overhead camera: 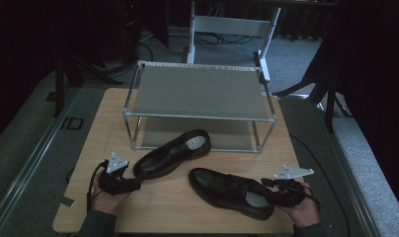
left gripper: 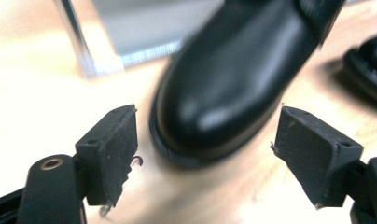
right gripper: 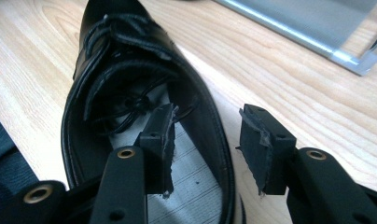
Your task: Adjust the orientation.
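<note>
Left claw point(overhead camera: 131, 183): sitting open at the table's 8 o'clock, jaws pointing toward 3 o'clock at the toe of the left shoe point(overhead camera: 172, 152); in the left gripper view point(left gripper: 203, 154) the jaws are standing wide on either side of the toe, not touching it.
Left hand point(overhead camera: 106, 197): coming in from 6 o'clock, wrapping the claw's body from below, grey plate on top.
Right claw point(overhead camera: 269, 193): sitting open at 4 o'clock, jaws pointing toward 9 o'clock at the heel of the right shoe point(overhead camera: 229, 191); in the right gripper view point(right gripper: 205, 140) one jaw is reaching inside the shoe opening, the other is hanging outside, with the shoe's side wall lying between them and a gap showing.
Right hand point(overhead camera: 301, 205): cupping the claw from below at 5 o'clock.
Left shoe: lying aslant, toe toward 8 o'clock, heel toward 1 o'clock, just in front of the rack point(overhead camera: 197, 91).
Right shoe: lying near the front edge, toe toward 10 o'clock, heel toward 4 o'clock, laces loose inside.
Rack: standing at 12 o'clock on the table point(overhead camera: 103, 128), two grey shelves in a metal frame; its lower shelf is sitting just behind the left shoe's heel.
Shoes: lying close but apart at the table's middle.
</note>
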Available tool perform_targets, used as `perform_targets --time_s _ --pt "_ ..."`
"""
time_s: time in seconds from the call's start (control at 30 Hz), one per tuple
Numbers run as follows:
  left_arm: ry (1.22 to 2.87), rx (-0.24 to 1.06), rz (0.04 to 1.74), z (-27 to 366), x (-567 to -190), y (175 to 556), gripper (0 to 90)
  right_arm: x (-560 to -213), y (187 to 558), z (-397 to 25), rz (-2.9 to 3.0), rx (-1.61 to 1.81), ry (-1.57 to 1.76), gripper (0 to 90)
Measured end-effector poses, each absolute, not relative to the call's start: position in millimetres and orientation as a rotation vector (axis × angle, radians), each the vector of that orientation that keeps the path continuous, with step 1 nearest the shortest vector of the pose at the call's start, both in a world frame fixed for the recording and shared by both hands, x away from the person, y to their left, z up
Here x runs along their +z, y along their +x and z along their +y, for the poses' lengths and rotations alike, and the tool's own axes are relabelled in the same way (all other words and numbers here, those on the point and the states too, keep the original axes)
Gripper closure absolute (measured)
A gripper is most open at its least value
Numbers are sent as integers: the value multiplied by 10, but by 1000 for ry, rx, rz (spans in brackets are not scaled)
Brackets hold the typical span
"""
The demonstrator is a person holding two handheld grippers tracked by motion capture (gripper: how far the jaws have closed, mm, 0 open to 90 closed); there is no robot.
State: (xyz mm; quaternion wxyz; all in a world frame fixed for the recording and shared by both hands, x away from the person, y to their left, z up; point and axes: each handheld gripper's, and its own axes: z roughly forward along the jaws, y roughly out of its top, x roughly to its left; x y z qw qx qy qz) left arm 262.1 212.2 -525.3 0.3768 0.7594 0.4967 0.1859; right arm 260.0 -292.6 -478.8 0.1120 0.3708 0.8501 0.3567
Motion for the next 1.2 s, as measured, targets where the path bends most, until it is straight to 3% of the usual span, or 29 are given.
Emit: perform_targets --time_s 0.17,0.27,0.67,0.93,1.2 --pt "2028 481 1344 2069 -5406 2697 189 -4770 2607 -2942 2476 1054 1104 543" --pt "2083 440 1342 2018 -5476 2753 290 -4782 2605 -2950 2472 1060 1104 540" --pt "2106 437 1299 1972 -5436 2941 311 -4721 2661 -2996 2412 1102 1127 539" --pt "2112 485 1256 1661 -5417 3276 343 -4595 2985 -2788 2355 1103 1061 533" --pt "2097 453 1227 1449 -5400 3531 405 -4544 3299 -2586 2316 1075 1025 534"
